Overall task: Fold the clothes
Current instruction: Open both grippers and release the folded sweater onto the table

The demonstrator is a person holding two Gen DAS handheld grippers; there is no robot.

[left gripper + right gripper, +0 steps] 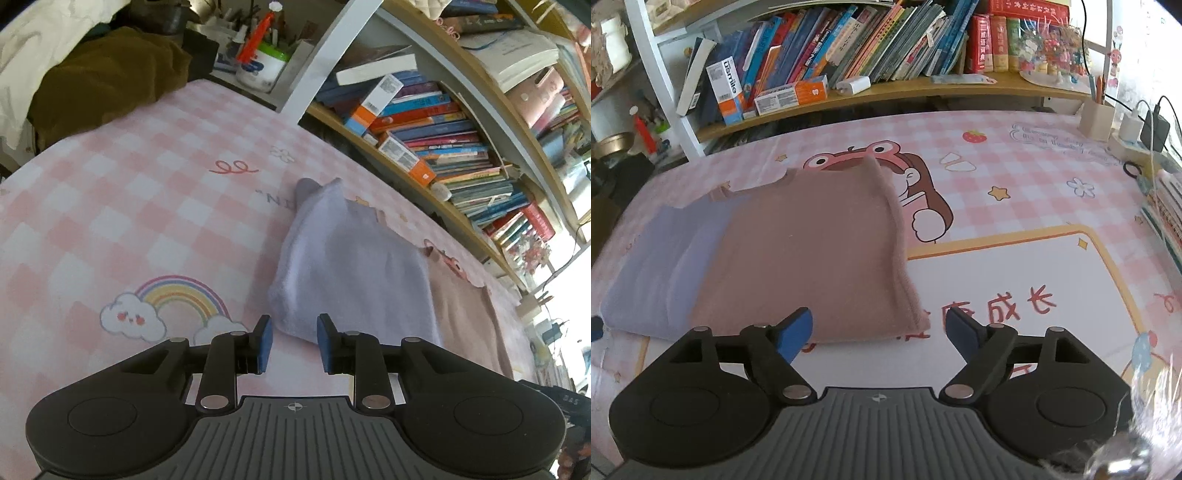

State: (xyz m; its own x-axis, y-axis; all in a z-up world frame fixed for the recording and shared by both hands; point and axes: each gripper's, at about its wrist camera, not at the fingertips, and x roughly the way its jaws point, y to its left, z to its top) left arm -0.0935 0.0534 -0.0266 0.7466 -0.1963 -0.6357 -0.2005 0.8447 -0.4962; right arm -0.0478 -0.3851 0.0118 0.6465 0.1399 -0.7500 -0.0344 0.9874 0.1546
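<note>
Plainly, nothing is held: the right gripper (pixel 879 334) has jaws spread wide, the left gripper (pixel 295 343) has jaws narrowly parted. Just beyond both, a folded brown garment (pixel 809 251) is seen overlapping a lavender garment (pixel 661 269), laid flat on the pink checked table (pixel 1015 177) below the bookshelf (pixel 886 92).
</note>
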